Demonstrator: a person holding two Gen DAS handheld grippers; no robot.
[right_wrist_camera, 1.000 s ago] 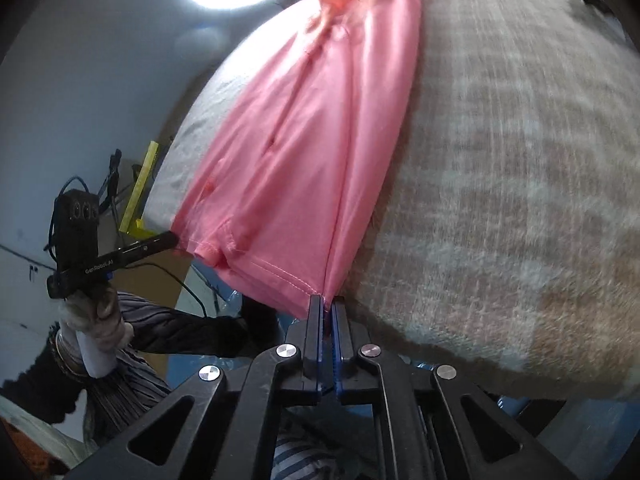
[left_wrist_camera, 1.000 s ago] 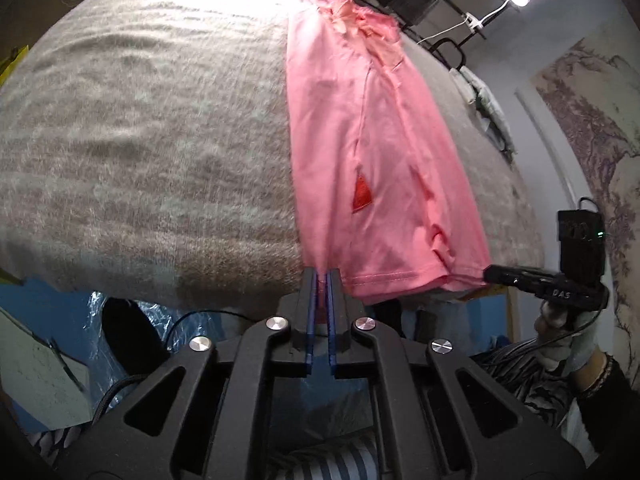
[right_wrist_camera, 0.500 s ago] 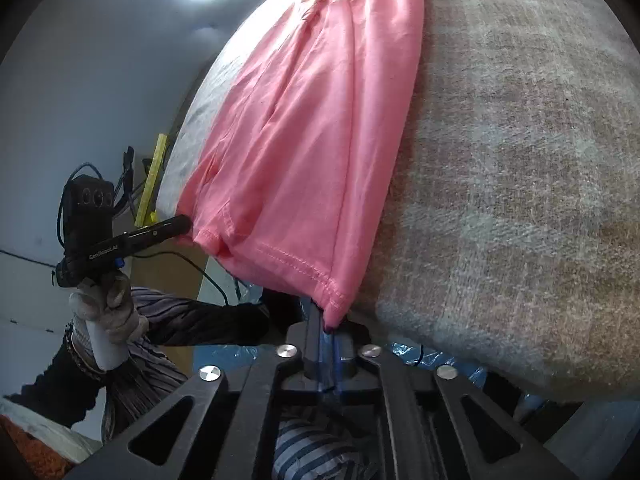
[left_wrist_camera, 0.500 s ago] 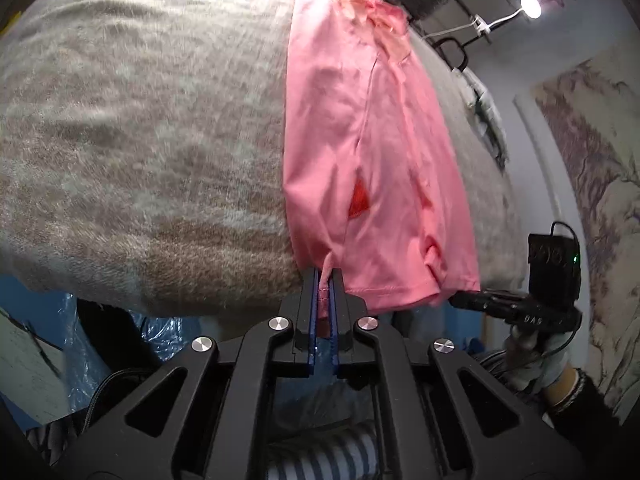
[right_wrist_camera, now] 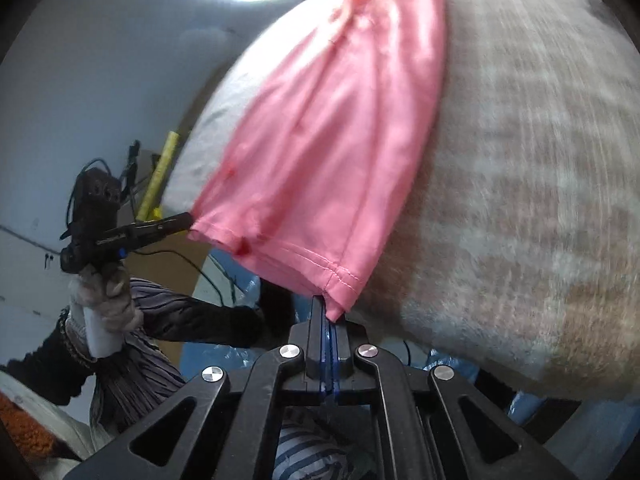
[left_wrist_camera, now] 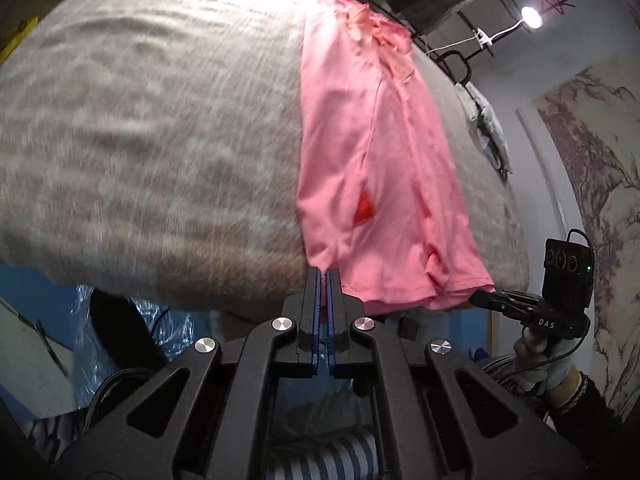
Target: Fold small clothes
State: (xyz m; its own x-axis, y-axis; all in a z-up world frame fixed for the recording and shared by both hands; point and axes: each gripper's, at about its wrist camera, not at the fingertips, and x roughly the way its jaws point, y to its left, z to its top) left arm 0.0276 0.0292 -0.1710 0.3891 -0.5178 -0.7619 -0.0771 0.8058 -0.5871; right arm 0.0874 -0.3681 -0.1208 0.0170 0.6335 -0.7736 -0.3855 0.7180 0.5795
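**Pink garment pinned at both near hem corners**

A pink garment [left_wrist_camera: 376, 184] was laid lengthwise on a grey-beige woven cloth [left_wrist_camera: 152, 140] that covered the work surface, its hem hanging just over the near edge. It had been folded into a long narrow strip, and a small red triangular mark [left_wrist_camera: 365, 209] was seen on its upper layer. In the left wrist view the left gripper [left_wrist_camera: 324, 276] was found with its jaws pressed together on the hem's left corner (the blue pads almost met, with only cloth between them). In the right wrist view the right gripper [right_wrist_camera: 329, 312] was likewise clamped on the hem's right corner, a small tuck of pink fabric being pinched at the fingertips. Each gripper was also caught by the other's camera, held in a gloved hand [right_wrist_camera: 105, 292]. A lit lamp [left_wrist_camera: 531, 17] was seen in the background.
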